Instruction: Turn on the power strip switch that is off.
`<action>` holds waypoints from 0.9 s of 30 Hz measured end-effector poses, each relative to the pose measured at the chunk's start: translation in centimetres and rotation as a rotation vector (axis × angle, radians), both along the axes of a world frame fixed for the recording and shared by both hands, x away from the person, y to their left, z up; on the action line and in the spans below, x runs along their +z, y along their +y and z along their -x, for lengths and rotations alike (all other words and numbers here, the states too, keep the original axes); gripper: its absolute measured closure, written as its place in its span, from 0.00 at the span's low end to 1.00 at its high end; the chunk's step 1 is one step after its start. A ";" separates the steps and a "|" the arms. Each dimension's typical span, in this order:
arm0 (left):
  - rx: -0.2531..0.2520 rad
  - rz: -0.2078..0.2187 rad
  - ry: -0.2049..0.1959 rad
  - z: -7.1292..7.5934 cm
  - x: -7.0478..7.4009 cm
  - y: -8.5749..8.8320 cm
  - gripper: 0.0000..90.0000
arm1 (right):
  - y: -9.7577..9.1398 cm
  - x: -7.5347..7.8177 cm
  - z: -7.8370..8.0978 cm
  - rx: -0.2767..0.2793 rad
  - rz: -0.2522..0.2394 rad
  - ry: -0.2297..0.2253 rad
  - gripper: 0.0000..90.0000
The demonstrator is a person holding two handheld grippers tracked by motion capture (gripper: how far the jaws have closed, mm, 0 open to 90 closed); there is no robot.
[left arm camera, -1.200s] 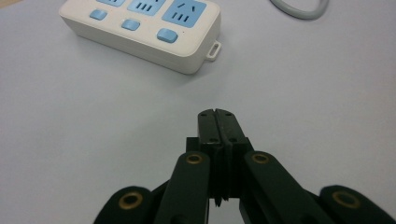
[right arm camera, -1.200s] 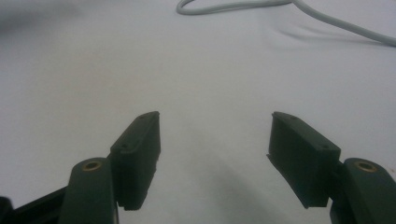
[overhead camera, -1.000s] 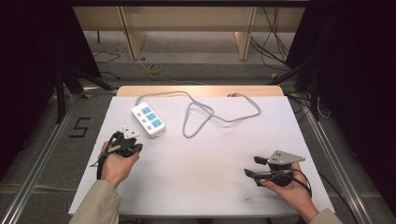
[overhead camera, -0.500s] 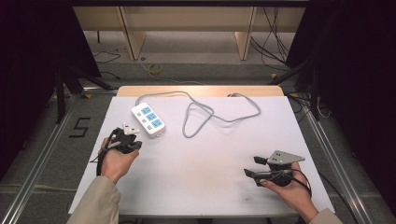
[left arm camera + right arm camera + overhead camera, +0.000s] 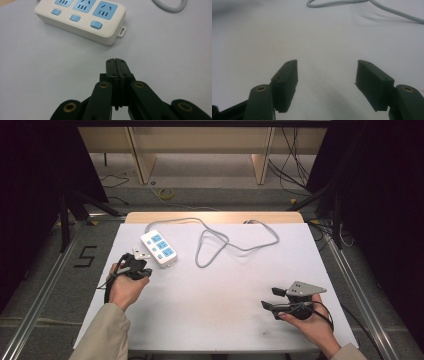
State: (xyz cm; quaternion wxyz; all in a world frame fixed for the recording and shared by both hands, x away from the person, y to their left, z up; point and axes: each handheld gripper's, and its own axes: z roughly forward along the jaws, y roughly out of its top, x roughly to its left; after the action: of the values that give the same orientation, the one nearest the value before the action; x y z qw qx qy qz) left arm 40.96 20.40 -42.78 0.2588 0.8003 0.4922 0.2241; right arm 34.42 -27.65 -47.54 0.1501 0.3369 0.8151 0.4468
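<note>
The left gripper (image 5: 134,266) has edged slightly toward the power strip (image 5: 158,248), which lies just beyond its closed, empty jaws on the white table (image 5: 220,295). The left gripper view shows the strip's blue sockets and switches up close. The right gripper (image 5: 274,299) rests near the table's front, jaws open and empty. A grey cable (image 5: 235,240) loops behind; concrete floor surrounds.

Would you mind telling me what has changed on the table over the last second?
Hardly anything has changed. The left gripper may have crept very slightly toward the power strip, jaws shut on nothing and short of it. The right gripper has kept its place with jaws open, and the strip and its grey cable lie as before.
</note>
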 end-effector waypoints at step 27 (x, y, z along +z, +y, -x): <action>0.001 -0.026 0.019 -1.8 0.4 0.2 1.00 | 0.0 0.1 0.0 0.001 0.002 -0.001 0.39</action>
State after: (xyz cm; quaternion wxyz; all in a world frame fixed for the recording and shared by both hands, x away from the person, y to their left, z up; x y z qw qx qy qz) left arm 42.72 20.58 -42.39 0.2436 0.8053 0.4923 0.2230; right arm 34.40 -27.67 -47.49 0.1507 0.3362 0.8156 0.4462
